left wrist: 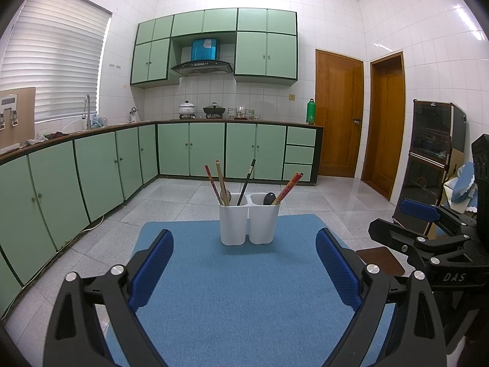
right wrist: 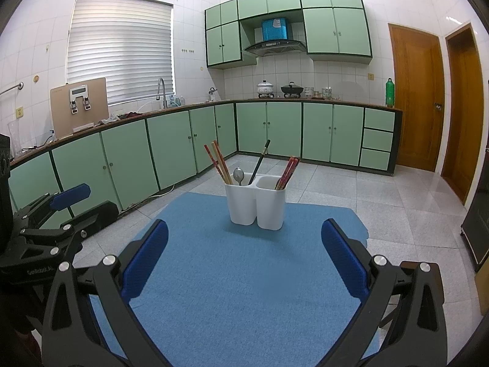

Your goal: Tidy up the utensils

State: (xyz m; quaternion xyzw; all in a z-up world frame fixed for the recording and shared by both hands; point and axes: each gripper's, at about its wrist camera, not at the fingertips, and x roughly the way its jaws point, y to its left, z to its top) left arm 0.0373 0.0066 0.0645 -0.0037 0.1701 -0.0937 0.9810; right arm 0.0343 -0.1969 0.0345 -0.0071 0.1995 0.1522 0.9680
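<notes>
A white two-compartment utensil holder [left wrist: 249, 223] [right wrist: 256, 206] stands at the far end of a blue mat [left wrist: 244, 290] [right wrist: 244, 275]. Its left compartment holds red and wooden chopsticks [left wrist: 217, 183] [right wrist: 219, 162], a metal spoon [right wrist: 238, 176] and a black chopstick [left wrist: 247, 182] [right wrist: 259, 160]. Its right compartment holds red chopsticks [left wrist: 288, 186] [right wrist: 288, 171] and a dark spoon [left wrist: 269, 198]. My left gripper [left wrist: 244, 263] is open and empty, short of the holder. My right gripper [right wrist: 244, 253] is open and empty, also short of it.
The mat lies on a small table over a grey tiled floor [left wrist: 336, 195]. Green cabinets [left wrist: 91, 171] run along the left and back walls. Wooden doors [left wrist: 339, 113] are at the right. A dark cabinet [left wrist: 428, 165] stands at the far right.
</notes>
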